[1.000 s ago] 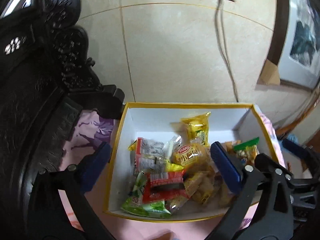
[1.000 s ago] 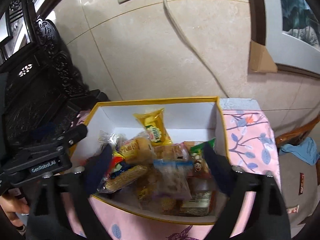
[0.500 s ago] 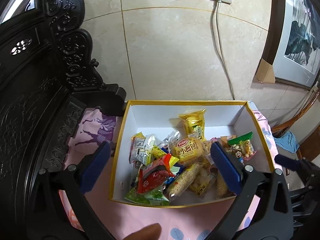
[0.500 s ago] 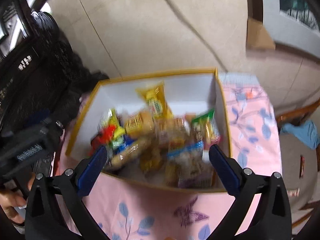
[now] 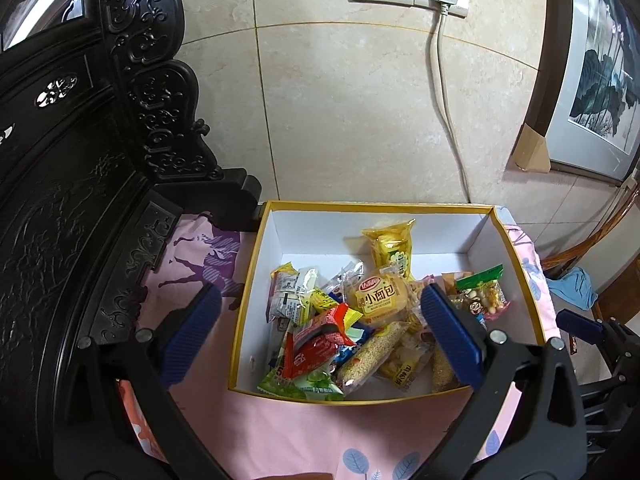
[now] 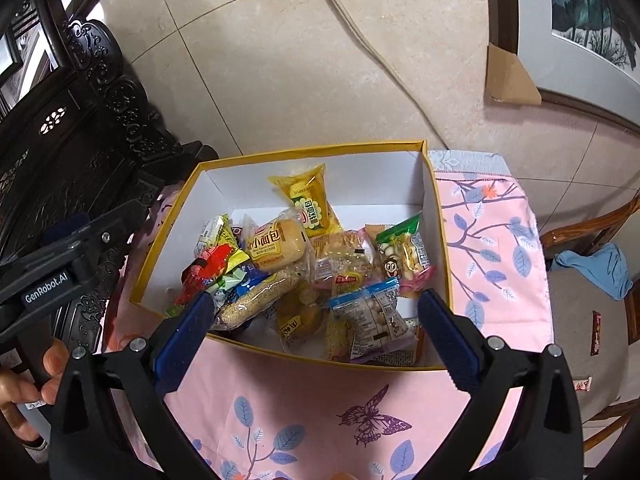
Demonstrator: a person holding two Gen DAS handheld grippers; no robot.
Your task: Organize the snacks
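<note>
A white box with a yellow rim [image 5: 256,264] [image 6: 437,216] stands on a pink floral cloth and holds several wrapped snacks. A small bread pack [image 5: 378,295] [image 6: 276,243] lies in the middle, a red pack [image 5: 316,346] [image 6: 206,266] at the left, a green nut pack [image 5: 482,292] [image 6: 402,246] at the right. My left gripper [image 5: 320,336] is open and empty, held above the box's near side. My right gripper [image 6: 314,336] is open and empty over the near rim. The left gripper's body also shows in the right wrist view [image 6: 60,264].
A carved black wooden chair [image 5: 80,168] stands left of the box. A tiled wall with a socket and cable [image 5: 440,80] is behind. A framed picture [image 5: 592,80] leans at the right. A blue cloth [image 6: 596,264] lies on a chair at the right.
Both grippers have drawn back and risen from the box, so the box looks smaller and farther. Both stay open and empty. The snacks have not moved.
</note>
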